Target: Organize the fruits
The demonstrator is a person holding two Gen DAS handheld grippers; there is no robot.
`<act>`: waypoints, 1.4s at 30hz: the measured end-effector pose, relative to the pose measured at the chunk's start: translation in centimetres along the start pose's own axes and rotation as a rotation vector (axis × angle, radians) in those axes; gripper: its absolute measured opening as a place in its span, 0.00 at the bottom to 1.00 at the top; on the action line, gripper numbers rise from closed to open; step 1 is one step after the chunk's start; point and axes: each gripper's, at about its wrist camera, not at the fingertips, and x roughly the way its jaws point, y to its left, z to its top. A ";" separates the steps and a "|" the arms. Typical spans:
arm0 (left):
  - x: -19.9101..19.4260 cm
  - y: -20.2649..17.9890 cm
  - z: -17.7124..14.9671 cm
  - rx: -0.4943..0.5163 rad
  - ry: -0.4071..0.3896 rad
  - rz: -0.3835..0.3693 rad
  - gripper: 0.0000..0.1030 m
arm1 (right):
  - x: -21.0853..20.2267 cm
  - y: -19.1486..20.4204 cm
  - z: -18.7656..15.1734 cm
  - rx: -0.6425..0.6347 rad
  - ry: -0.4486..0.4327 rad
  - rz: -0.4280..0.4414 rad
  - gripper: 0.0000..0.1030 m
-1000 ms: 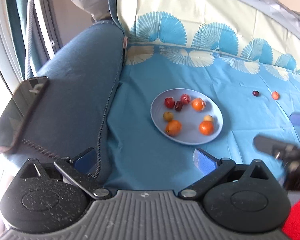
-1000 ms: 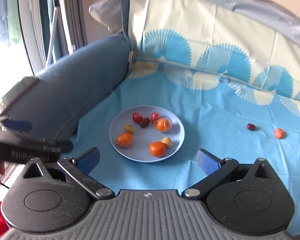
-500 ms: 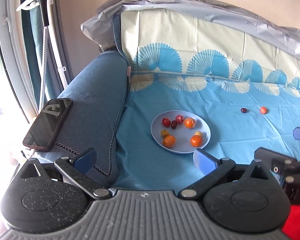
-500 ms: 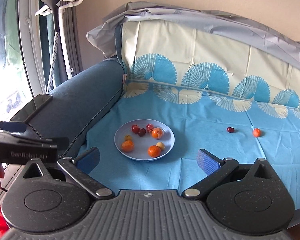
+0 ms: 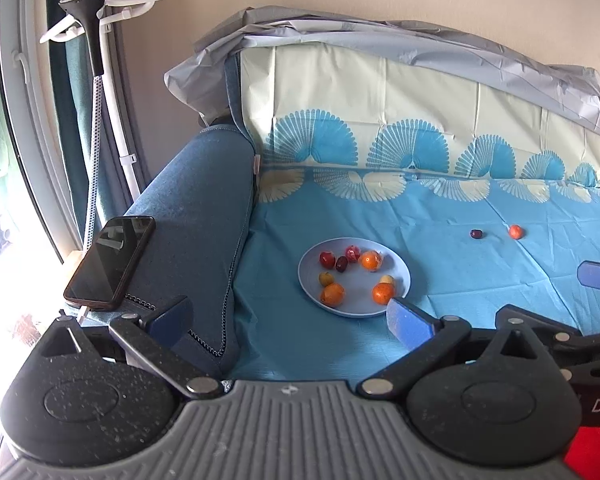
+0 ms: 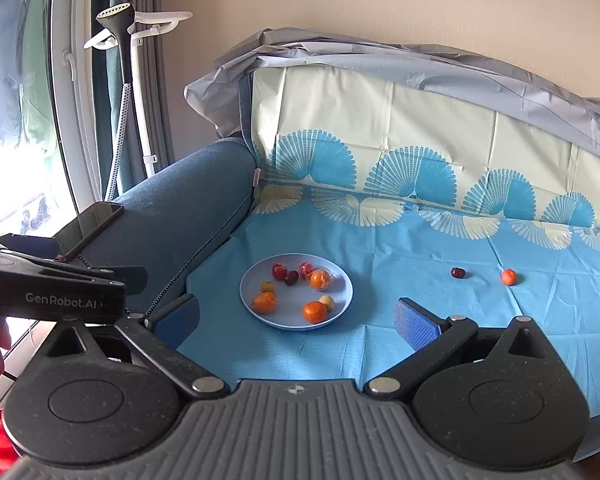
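A pale blue plate [image 5: 400,276] [image 6: 340,280] lies on the blue cloth of a sofa seat and holds several small fruits, orange, red and yellow. A dark plum [image 5: 476,234] [image 6: 457,272] and a small orange fruit [image 5: 515,231] [image 6: 508,277] lie loose on the cloth to the plate's right. My left gripper [image 5: 290,318] is open and empty, held back from the plate's near left. My right gripper [image 6: 296,318] is open and empty, in front of the plate. Each gripper shows at the edge of the other's view.
A dark phone [image 5: 110,262] [image 6: 90,228] rests on the blue sofa armrest [image 5: 196,216] at the left. A garment steamer stand [image 5: 96,40] is by the window behind it. A patterned cloth covers the sofa back [image 5: 420,120].
Both grippers have pulled back and up from the plate, so it looks smaller and more of the sofa and wall shows. The fruits have not moved.
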 end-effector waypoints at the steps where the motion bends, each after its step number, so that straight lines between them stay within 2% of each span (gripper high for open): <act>1: -0.1 0.1 -0.1 0.001 0.000 0.001 1.00 | -0.1 0.0 0.0 0.000 -0.002 0.000 0.99; 19: 0.6 0.0 -0.3 0.015 0.019 0.011 1.00 | 0.6 -0.2 -0.2 0.019 0.012 0.010 0.99; 29: 3.0 -0.9 0.2 0.020 0.084 -0.001 1.00 | 2.2 -1.4 -0.6 0.060 0.028 0.005 0.99; 36: 6.8 -4.3 2.4 0.026 0.114 -0.035 1.00 | 4.5 -6.2 -1.0 0.170 0.032 -0.092 0.99; 42: 13.0 -10.8 4.8 0.052 0.150 -0.097 1.00 | 7.4 -13.4 -1.7 0.279 0.055 -0.210 0.99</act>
